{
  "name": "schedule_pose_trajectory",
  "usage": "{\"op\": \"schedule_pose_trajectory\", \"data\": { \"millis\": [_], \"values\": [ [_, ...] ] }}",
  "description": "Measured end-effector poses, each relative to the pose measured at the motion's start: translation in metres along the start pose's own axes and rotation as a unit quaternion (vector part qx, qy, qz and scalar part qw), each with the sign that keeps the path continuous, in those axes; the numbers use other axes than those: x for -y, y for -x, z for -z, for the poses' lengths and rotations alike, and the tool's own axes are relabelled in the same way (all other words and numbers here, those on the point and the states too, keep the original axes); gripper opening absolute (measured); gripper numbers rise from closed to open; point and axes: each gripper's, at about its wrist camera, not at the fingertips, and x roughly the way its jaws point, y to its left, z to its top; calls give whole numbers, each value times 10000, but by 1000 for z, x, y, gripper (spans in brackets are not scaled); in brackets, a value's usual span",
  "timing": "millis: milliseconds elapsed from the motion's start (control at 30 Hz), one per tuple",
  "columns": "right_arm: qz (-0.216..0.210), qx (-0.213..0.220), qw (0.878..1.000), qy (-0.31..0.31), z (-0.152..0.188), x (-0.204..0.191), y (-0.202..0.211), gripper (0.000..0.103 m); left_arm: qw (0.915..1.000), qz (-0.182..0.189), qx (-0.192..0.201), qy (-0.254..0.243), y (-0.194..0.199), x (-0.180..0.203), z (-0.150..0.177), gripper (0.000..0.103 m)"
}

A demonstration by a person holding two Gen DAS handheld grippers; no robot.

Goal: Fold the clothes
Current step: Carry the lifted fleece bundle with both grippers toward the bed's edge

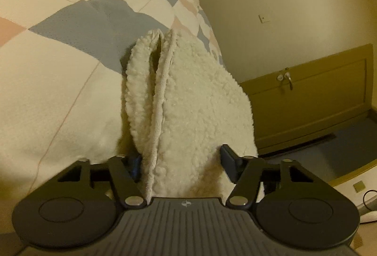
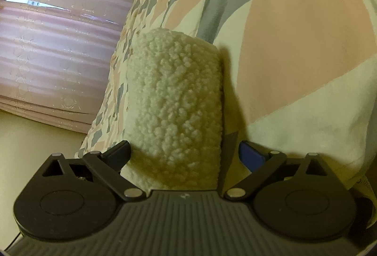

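Observation:
A cream fleece garment (image 1: 188, 100) is folded into thick layers over the bed. In the left wrist view it fills the gap of my left gripper (image 1: 181, 159), whose jaws stand wide apart on either side of the folded layers. In the right wrist view the same fleece (image 2: 176, 100) stands as a thick roll between the fingers of my right gripper (image 2: 186, 152), also spread wide. The left fingertip touches the fleece; a gap shows by the right blue pad (image 2: 252, 154). Whether either gripper presses the fleece cannot be told.
A quilt with cream, pink and grey-blue patches (image 1: 70, 32) covers the bed under the fleece, and also shows in the right wrist view (image 2: 294, 44). A wooden door with a handle (image 1: 306, 95) and wall switches (image 1: 264, 18) lie right. Pink curtains (image 2: 47, 44) hang left.

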Motion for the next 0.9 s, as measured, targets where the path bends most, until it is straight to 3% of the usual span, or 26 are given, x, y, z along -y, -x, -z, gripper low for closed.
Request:
{"op": "schedule_pose_trajectory", "data": {
  "millis": [67,100,233,433,633,767,900],
  "values": [
    [-30,-25,10000,45,1,-3,-5,88,9999,9,118,85,4,-1,4,44],
    [-101,-48,9999,89,2,-5,-8,70,9998,-38,174,69,6,1,8,42],
    [33,-21,9990,445,0,-19,-14,57,9987,-215,469,2,16,15,20,35],
    [-219,-298,9969,692,-42,-31,-25,52,9928,-752,821,-436,29,59,26,33],
    [17,-602,9968,530,-102,-63,-31,51,9882,-1206,913,-250,28,93,2,32],
    [237,-534,9978,314,-137,-96,-2,50,9890,-1248,782,-144,15,136,-28,31],
    [494,-168,9986,68,-172,-130,55,50,9921,-1107,535,-239,-13,193,-68,31]
  ]
}}
